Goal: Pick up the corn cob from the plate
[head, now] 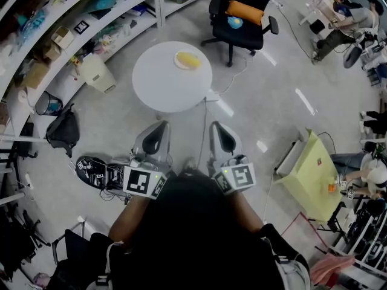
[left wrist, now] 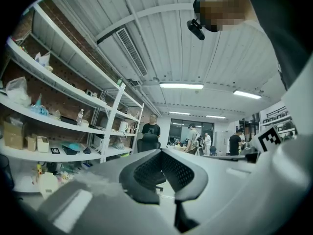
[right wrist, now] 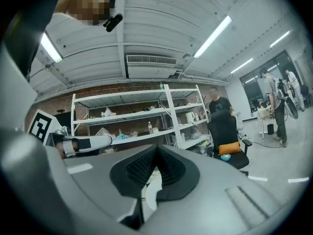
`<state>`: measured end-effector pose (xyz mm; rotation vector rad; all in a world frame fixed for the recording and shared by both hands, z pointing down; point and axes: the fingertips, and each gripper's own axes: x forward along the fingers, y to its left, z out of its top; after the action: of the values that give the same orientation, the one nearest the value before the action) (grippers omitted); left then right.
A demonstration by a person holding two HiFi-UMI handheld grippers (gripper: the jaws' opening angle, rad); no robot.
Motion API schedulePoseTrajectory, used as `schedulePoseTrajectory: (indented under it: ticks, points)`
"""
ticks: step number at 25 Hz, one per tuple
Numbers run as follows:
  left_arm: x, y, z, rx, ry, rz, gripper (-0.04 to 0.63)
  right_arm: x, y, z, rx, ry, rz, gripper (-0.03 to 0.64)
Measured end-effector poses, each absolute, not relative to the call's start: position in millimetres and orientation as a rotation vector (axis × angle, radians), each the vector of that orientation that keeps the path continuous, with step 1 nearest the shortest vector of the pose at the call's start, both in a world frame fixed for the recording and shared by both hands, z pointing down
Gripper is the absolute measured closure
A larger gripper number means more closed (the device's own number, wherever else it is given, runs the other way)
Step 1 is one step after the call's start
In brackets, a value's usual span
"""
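Though beyond corn cob (head: 188, 60), chair (head: 245, 8), shelves (head: 91, 26).

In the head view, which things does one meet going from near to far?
Left gripper and right gripper, side by side → white round table → plate with corn cob → black office chair.

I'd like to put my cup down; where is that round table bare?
The table is bare over its near and left parts. Only the plate with corn sits at its far edge, toward the black chair. The shelves at left are crowded.
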<state>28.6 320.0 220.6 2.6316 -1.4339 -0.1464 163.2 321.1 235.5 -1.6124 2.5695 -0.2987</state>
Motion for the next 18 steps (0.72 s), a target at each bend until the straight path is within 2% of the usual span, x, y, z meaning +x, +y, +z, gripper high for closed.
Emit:
schedulePoseTrajectory:
  ticks: [10, 18]
  points:
    - [55, 327, 225, 2.591, -1.486, -0.120, 0.592, 192, 327, 246, -1.552, 2.589, -0.364, 0.607]
    - [51, 327, 234, 2.549, -1.553, -0.085, 0.592, 195, 318, 252, -1.516, 2.602, -0.384, 0.607]
